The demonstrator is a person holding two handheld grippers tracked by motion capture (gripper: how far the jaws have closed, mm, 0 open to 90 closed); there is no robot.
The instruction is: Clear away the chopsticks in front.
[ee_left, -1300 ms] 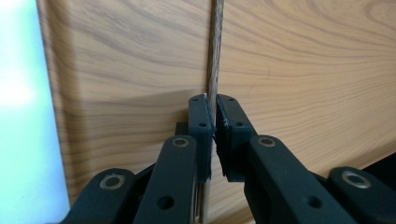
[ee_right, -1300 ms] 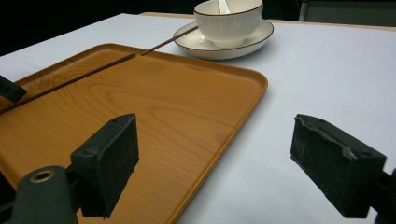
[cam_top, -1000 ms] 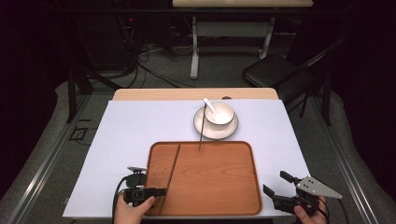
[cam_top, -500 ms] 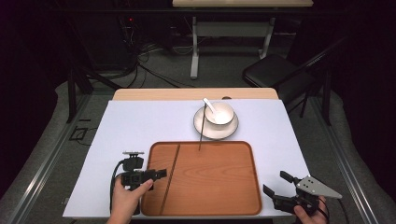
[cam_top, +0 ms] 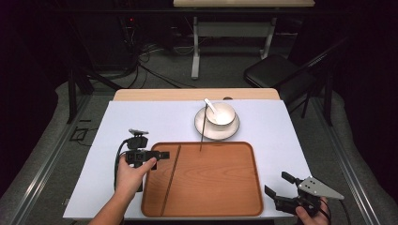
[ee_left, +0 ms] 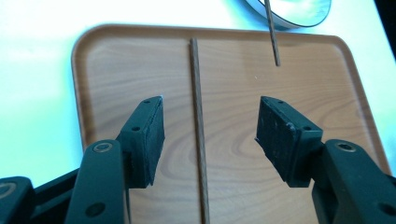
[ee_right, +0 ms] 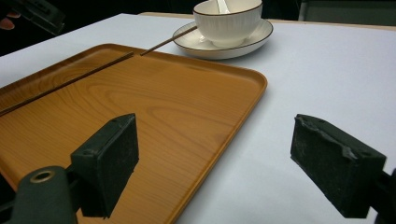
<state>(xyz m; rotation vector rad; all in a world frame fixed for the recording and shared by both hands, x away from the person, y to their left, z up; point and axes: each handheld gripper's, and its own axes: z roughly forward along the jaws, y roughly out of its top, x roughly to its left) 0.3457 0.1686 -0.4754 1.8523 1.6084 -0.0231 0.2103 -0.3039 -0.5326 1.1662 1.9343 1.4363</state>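
- Chopstick: lies flat in the left part of the tray, running from the far edge toward the near edge with a slight slant. In the left gripper view the chopstick passes between the two pads and touches neither.
- Left gripper: held over the tray's left rim, beside the far end of the chopstick, jaws pointing right. Its jaws have just been opening and stand well apart; the chopstick lies below the gap, unheld. The left gripper hangs above the tray floor.
- Left hand: wraps the gripper's body from the near side, with the forearm coming in from the near edge.
- Second chopstick: far end propped on the saucer, near end down inside the tray's far rim, apart from the first chopstick.
- Tray: wooden, rounded corners, on the near middle of the worktop, which carries a white cover.
- Bowl: white, upright on the saucer, just beyond the tray's far edge; a white spoon stands in it.
- Right gripper: near the worktop's near right corner, off the tray's right side, jaws apart with nothing between them. The right gripper shows the tray's corner and bare cover between its pads.
- Right hand: at the near edge, gripping the right gripper's body.
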